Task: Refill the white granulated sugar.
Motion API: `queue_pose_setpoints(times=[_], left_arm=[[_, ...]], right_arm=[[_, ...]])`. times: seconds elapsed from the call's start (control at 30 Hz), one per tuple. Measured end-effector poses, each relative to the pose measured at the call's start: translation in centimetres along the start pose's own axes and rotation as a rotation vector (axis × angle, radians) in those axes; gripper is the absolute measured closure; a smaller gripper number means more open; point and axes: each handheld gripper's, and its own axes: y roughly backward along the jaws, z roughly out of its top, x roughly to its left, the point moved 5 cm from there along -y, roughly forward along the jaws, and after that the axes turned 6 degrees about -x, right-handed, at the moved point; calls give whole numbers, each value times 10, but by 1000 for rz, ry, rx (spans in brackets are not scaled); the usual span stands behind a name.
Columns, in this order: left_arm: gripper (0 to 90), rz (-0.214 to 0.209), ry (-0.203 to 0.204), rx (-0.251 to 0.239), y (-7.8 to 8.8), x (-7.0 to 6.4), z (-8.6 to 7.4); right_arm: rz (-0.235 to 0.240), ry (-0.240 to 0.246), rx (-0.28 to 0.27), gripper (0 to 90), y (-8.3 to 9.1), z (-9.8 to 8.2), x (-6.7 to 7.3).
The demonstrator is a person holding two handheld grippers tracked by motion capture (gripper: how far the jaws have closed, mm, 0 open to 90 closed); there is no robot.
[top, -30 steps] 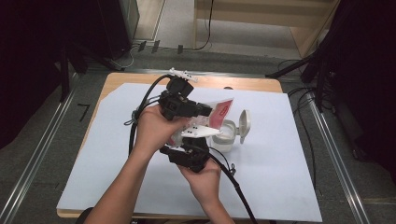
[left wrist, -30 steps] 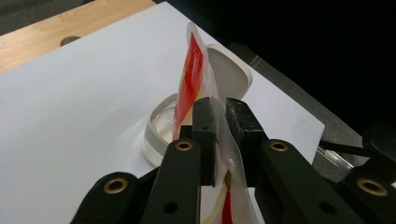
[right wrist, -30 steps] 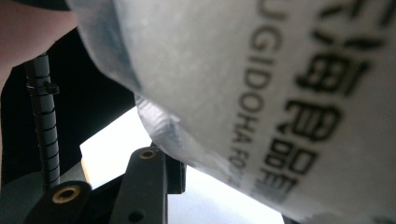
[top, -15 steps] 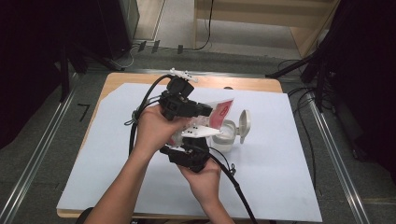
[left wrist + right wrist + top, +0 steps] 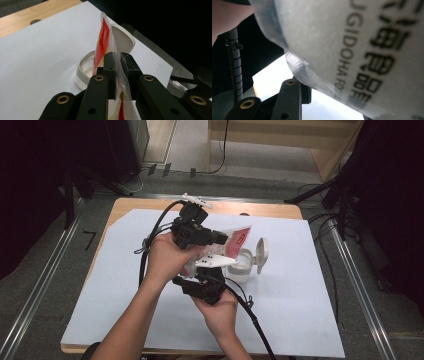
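A clear pouch (image 5: 239,239) with red print is held over the middle of the table. My left gripper (image 5: 222,239) is shut on the pouch's (image 5: 102,42) thin edge, and both pads (image 5: 110,65) pinch the film. Just beyond it stands a white round container (image 5: 246,269) with its flip lid (image 5: 261,254) open; its rim (image 5: 82,73) and lid (image 5: 122,41) lie right under the pouch. My right gripper (image 5: 210,272) comes up from below and is shut on the pouch's lower end (image 5: 352,50), whose printed film presses on one finger (image 5: 292,97). The other finger is hidden.
A white sheet (image 5: 300,320) covers most of the wooden table (image 5: 150,206). Black cables (image 5: 250,315) trail from both grippers toward the person. Dark stands and floor cables (image 5: 320,195) surround the table.
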Motion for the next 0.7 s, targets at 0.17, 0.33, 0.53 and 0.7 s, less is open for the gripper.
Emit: queue_pose_setpoints(times=[0.17, 0.33, 0.53, 0.7], left_arm=[[838, -1, -1, 1, 0, 0, 0], [841, -5, 1, -5, -1, 0, 1], [841, -5, 4, -6, -2, 0, 2], [838, 2, 0, -8, -1, -2, 3]], right_arm=[[-1, -2, -1, 636, 0, 0, 0], [-3, -4, 2, 637, 1, 0, 0], [-1, -12, -2, 637, 2, 1, -1], [8, -25, -10, 636, 3, 2, -1]])
